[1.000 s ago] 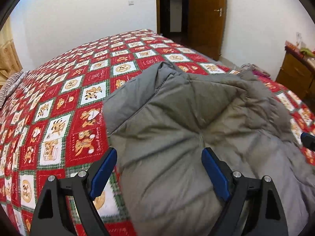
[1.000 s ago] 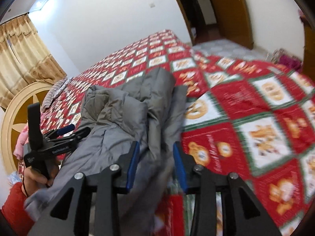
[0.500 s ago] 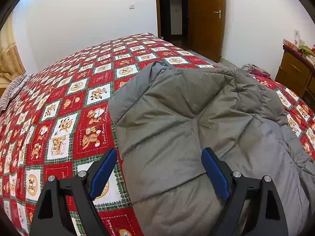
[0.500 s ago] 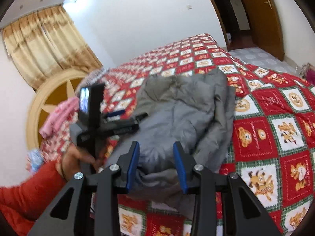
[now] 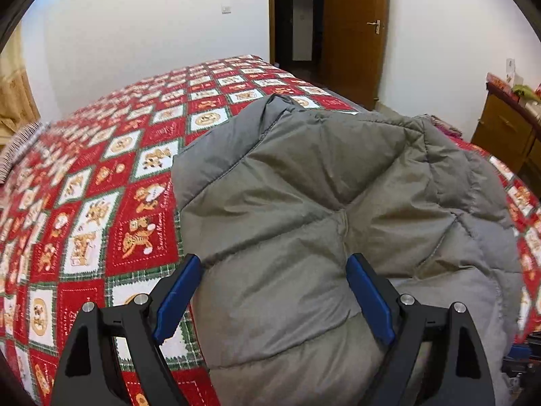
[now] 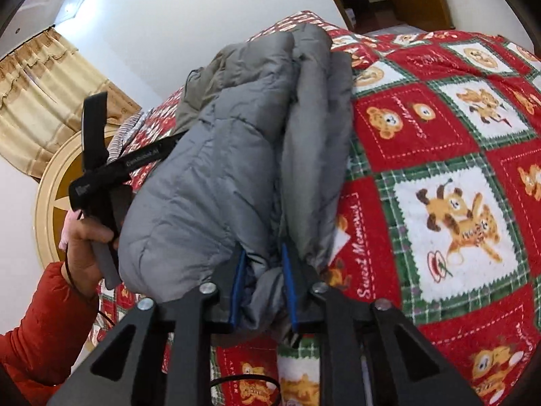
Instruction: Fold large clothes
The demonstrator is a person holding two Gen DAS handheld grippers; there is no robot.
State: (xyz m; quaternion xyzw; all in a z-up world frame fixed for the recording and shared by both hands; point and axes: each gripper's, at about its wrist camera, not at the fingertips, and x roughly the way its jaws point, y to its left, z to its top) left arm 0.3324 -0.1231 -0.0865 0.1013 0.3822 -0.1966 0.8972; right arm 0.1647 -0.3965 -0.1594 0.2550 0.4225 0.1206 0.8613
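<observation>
A grey puffer jacket (image 5: 304,209) lies bunched on a bed with a red, white and green bear-print quilt (image 5: 111,209). My left gripper (image 5: 273,262) hovers open and wide just above the jacket's near part, its blue pads (image 5: 179,291) clear of the fabric. In the right wrist view the jacket (image 6: 219,182) is a folded heap. My right gripper (image 6: 263,252) is at its near edge, jaws closing, with a bunch of grey fabric pinched between the pads. A hand (image 6: 84,247) in a red sleeve holds the left tool beside the heap.
A wooden door (image 5: 351,34) and a dark doorway stand behind the bed. A wooden dresser (image 5: 507,132) is at the right. Yellow curtains (image 6: 44,101) and a round wooden headboard (image 6: 57,182) are at the left. Bare quilt (image 6: 439,169) stretches right of the jacket.
My right gripper dropped toward the jacket's near edge and its jaws narrowed onto the fabric. The jacket's far flap settled flatter on the bed. The left gripper stayed wide and nearly still.
</observation>
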